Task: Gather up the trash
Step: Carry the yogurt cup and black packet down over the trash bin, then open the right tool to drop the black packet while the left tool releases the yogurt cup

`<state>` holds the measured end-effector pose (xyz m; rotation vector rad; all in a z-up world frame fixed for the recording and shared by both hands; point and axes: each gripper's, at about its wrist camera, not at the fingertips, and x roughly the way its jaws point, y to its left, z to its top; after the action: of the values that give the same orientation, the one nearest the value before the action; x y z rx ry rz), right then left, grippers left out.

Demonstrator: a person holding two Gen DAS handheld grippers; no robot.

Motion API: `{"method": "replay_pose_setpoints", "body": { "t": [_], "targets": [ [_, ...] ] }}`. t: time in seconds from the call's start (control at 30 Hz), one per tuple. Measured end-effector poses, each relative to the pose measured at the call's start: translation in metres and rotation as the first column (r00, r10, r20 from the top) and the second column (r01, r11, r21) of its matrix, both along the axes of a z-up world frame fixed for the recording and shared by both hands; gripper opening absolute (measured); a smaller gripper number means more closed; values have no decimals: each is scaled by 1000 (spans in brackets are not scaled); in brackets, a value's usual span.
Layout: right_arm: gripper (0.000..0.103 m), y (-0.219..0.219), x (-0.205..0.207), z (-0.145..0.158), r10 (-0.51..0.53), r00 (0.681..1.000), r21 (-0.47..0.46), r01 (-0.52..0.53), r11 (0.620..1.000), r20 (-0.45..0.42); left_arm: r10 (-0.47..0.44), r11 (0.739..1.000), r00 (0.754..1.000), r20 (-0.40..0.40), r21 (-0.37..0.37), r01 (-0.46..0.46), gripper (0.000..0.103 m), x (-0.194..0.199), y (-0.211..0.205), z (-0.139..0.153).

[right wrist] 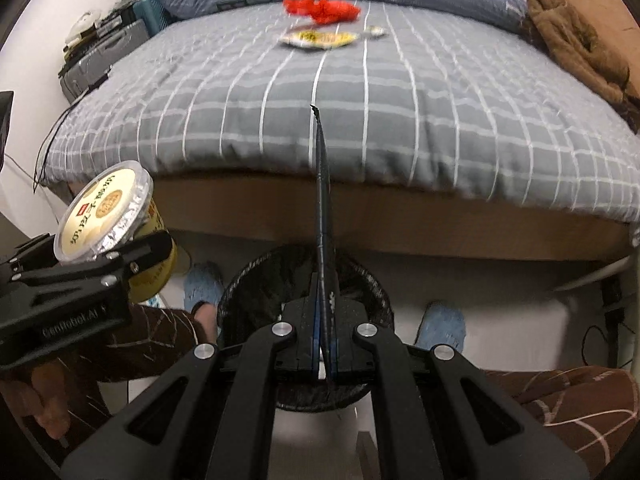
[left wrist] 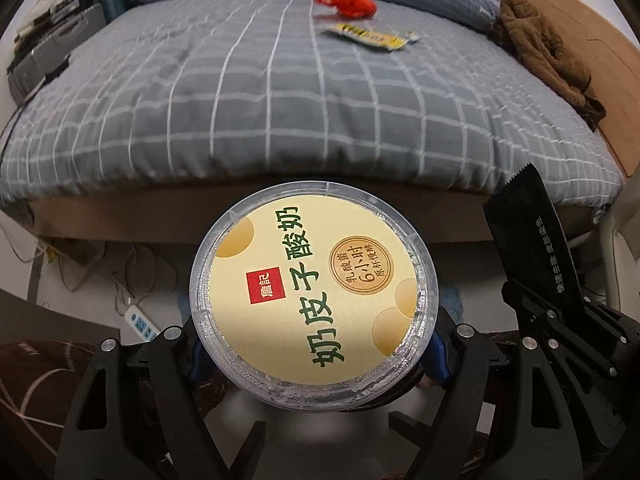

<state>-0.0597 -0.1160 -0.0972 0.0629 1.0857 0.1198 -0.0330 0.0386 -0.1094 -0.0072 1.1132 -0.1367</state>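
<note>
Right gripper point(right wrist: 326, 344): jaws clamped flat on a thin black wrapper point(right wrist: 322, 208), held edge-on to its own camera. The wrapper's long axis runs straight out along the fingers, its torn serrated tip farthest from the jaws.

Landmark: black-lined waste bin point(right wrist: 248, 292) on the floor at the foot of the bed. The right gripper sits directly over the bin's mouth, and the clamped end of the wrapper lies inside the rim's outline as seen from above. The free end projects past the far rim toward the bed edge.

Left gripper point(left wrist: 316, 354): jaws wide, pressing on the sides of a round yogurt cup point(left wrist: 314, 300), foil lid facing the camera. In the right wrist view the cup point(right wrist: 106, 216) is left of the bin and outside its rim, tilted.

Judgement: the right hand is nearer the bin, so the wrapper would drop in first; the cup needs to move right, over the mouth.

Beyond the bin, on the grey checked duvet point(right wrist: 400, 128): a yellow wrapper point(right wrist: 320, 39) and a red crumpled piece point(right wrist: 320, 9), well apart from the bin, near the pillow end, uncollected.
</note>
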Motion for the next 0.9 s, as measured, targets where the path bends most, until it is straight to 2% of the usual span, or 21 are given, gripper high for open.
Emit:
{"method": "replay_pose_setpoints", "body": {
  "t": [0.47,0.83,0.9],
  "targets": [
    [3,9,22,-67,17,992,0,-18,1000,-127,-2,999,996,-86,33,5,77,28,1,-71],
    [3,29,39,-103,61,978,-3,-63,998,-199,24,1000,992,-123,15,-22,77,42,19,-91],
    [5,35,41,-106,69,976,-8,-72,997,-208,41,999,991,-125,14,-39,77,42,27,-92]
  ]
}}
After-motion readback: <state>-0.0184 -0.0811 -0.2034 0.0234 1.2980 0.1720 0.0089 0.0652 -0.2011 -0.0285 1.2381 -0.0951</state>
